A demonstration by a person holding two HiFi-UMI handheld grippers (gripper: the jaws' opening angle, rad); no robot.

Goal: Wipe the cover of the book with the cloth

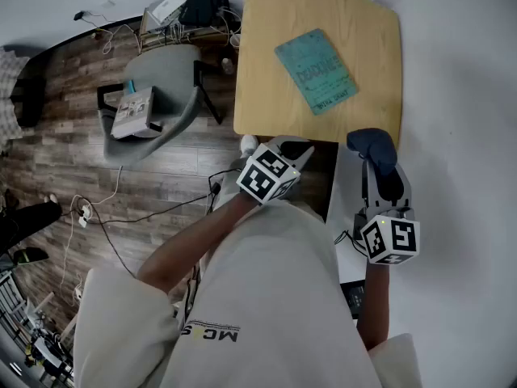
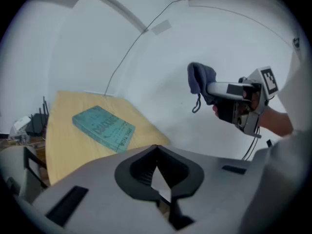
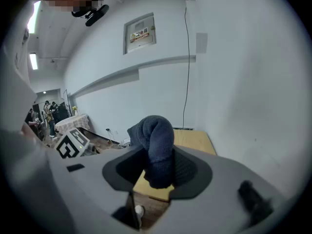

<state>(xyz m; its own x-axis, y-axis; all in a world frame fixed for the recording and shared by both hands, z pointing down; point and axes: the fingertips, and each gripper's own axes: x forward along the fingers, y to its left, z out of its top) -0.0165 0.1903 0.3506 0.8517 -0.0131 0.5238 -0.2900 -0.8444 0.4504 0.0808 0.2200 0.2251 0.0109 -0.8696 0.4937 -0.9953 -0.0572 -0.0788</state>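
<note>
Closest beneath the head camera is the person's pale top (image 1: 266,297), with both arms held just short of the near edge of the wooden table (image 1: 266,71), probably poised to reach in. Around the middle of the table the teal book (image 1: 317,71) lies flat and askew, cover up, its pale lettering too small to read. The left gripper (image 1: 295,145), at the table's near edge, has its jaws pressed together on nothing, perhaps ready to steady the book. The right gripper (image 1: 380,172), off the table's near right corner, pinches a bunched dark-blue cloth (image 1: 373,145), leaving a rounded wad sticking out for wiping.
</note>
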